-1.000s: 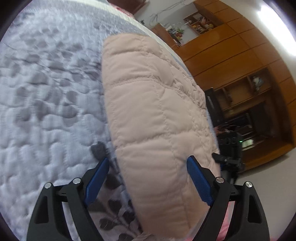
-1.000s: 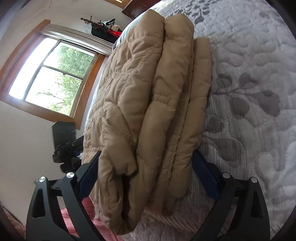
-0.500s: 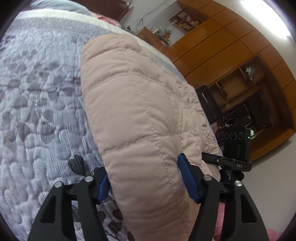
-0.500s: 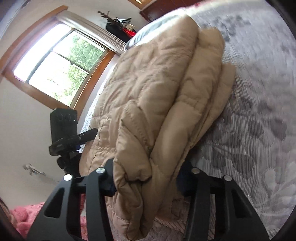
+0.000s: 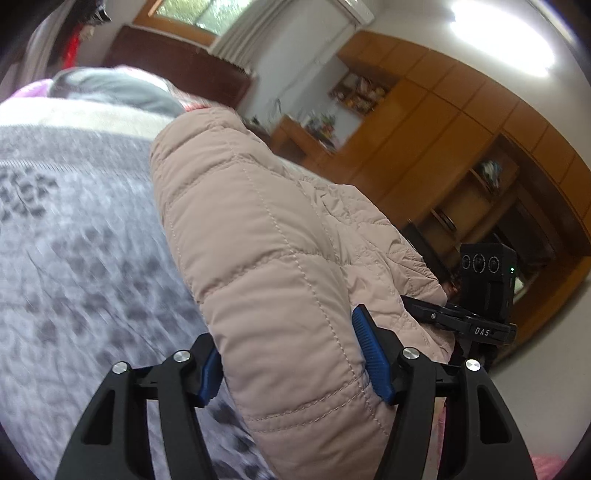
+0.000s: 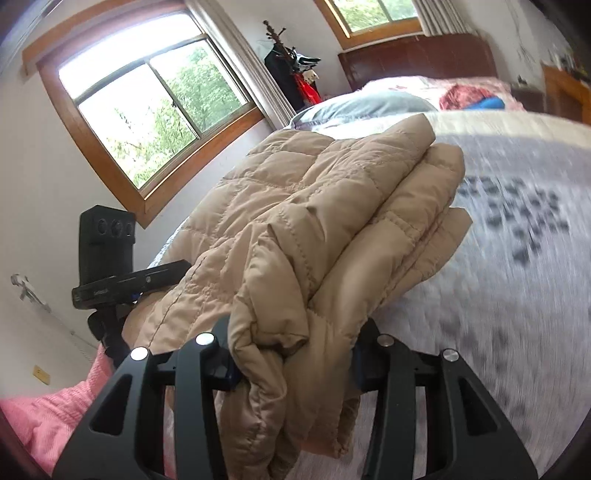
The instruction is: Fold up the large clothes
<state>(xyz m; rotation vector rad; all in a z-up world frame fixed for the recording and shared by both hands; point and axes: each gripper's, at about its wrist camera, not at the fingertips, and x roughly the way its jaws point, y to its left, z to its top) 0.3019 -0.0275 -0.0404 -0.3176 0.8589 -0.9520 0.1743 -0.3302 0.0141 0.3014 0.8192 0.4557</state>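
Over a bed spread with a grey quilt (image 5: 85,236) printed in dark leaves, the left wrist view shows the left gripper (image 5: 291,358) pinching one end of a folded beige padded jacket (image 5: 266,251), its blue pads (image 5: 371,360) pressed into the bundle from both sides. The jacket runs away from the tongs along the right edge of the bed, its far end reaching toward the pillows (image 5: 110,88) and a dark wooden headboard (image 5: 177,62). Beyond stand a wall of orange-brown wooden cupboards (image 5: 461,147) with open shelves, a window with a pale curtain (image 5: 258,26), and a black camera on a stand (image 5: 487,280) just past the bed's corner. In the right wrist view, the right gripper (image 6: 295,362) is clamped on the other end of the same jacket (image 6: 314,229), where several thick layers bunch between the jaws and hang down past them. The quilt (image 6: 517,277) is blurred to the right. To the left are a white wall, a wood-framed window (image 6: 155,107) with green trees outside, a coat stand (image 6: 291,70) in the corner, another black camera on a stand (image 6: 107,251), and a pink cloth (image 6: 48,406) at the lower left.
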